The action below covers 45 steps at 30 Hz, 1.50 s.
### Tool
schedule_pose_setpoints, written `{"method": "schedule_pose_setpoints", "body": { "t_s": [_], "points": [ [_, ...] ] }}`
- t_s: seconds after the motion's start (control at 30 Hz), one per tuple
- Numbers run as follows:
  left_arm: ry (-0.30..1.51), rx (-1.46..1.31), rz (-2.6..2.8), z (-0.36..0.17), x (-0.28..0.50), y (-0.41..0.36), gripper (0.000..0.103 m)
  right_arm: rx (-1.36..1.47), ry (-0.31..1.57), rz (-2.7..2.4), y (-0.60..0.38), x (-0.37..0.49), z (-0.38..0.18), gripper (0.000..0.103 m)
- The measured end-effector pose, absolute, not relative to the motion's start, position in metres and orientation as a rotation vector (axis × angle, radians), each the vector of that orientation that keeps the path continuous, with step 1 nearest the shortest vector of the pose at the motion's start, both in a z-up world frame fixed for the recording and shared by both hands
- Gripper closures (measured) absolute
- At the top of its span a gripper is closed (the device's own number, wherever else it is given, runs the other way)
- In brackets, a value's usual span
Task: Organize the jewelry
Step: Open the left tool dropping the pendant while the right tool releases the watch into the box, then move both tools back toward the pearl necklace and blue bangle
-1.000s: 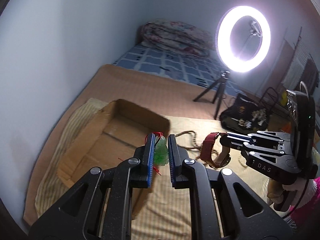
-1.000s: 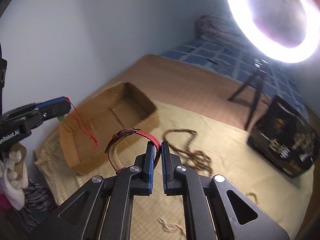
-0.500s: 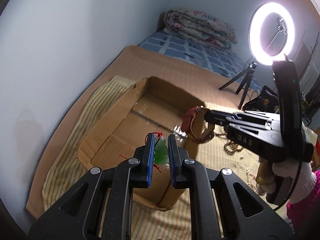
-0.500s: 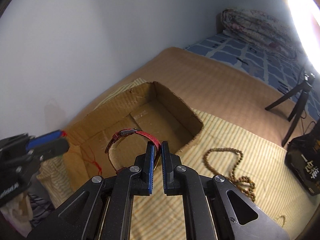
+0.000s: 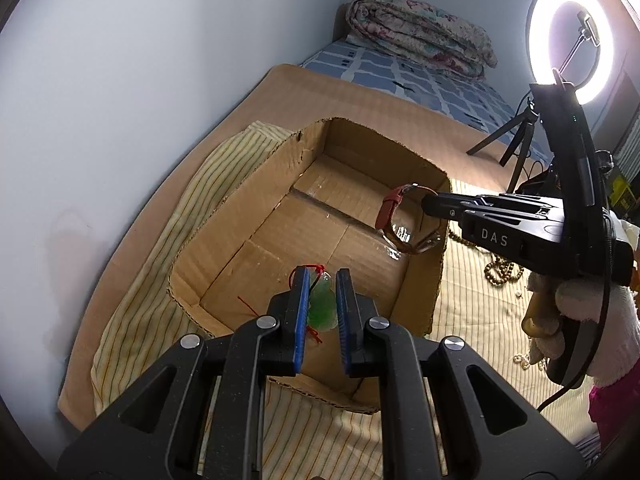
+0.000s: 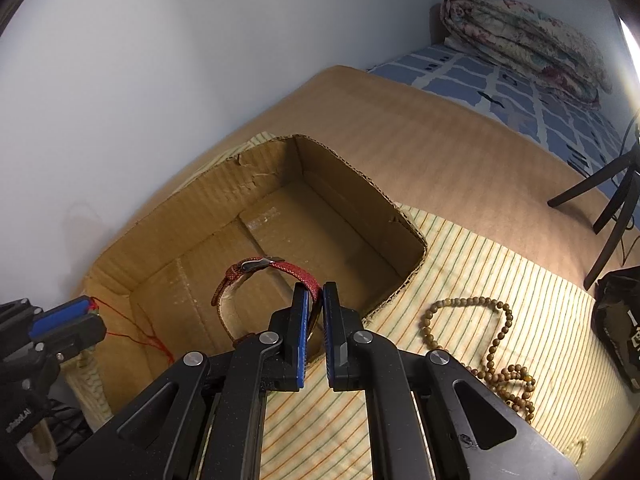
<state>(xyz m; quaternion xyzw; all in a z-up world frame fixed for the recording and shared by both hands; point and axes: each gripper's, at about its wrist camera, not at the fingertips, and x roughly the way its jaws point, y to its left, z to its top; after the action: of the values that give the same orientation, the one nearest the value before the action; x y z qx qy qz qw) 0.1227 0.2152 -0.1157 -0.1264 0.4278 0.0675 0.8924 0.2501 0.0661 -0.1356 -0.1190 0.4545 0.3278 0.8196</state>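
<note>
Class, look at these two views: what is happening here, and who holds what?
A person is sorting jewelry into an open cardboard box using two hand-held grippers. The left gripper is shut on a green pendant with a red cord, above the near end of the box. The right gripper is shut on the strap of a red watch, held over the box's right side. Nothing can be seen lying in the box. A string of wooden beads lies on the striped cloth beside the box.
</note>
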Motion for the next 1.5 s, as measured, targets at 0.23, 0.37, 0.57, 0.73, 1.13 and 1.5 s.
{"method": "schedule_pose_setpoints", "body": {
  "t_s": [0.23, 0.37, 0.57, 0.73, 1.13, 1.5],
  "points": [
    [0.891, -0.237, 0.145, -0.117, 0.122, 0.211, 0.084, -0.239, 0.959, 0.711, 0.064, 0.25, -0.135, 0.091],
    [0.88, -0.232, 0.161, -0.115, 0.121, 0.21, 0.053, -0.242, 0.941, 0.702, 0.064, 0.25, -0.13, 0.075],
    [0.87, -0.229, 0.158, -0.112, 0.12, 0.208, 0.052, -0.233, 0.906, 0.68, 0.057, 0.247, -0.118, 0.052],
    [0.859, -0.21, 0.149, -0.108, 0.116, 0.201, 0.051, -0.234, 0.895, 0.663, 0.049, 0.243, -0.11, 0.048],
    [0.798, -0.174, 0.109, -0.086, 0.103, 0.176, 0.051, -0.237, 0.862, 0.613, 0.015, 0.219, -0.087, 0.042],
    [0.788, -0.126, -0.016, -0.078, 0.1, 0.123, 0.037, -0.22, 0.85, 0.519, -0.074, 0.184, -0.067, 0.03]
  ]
}}
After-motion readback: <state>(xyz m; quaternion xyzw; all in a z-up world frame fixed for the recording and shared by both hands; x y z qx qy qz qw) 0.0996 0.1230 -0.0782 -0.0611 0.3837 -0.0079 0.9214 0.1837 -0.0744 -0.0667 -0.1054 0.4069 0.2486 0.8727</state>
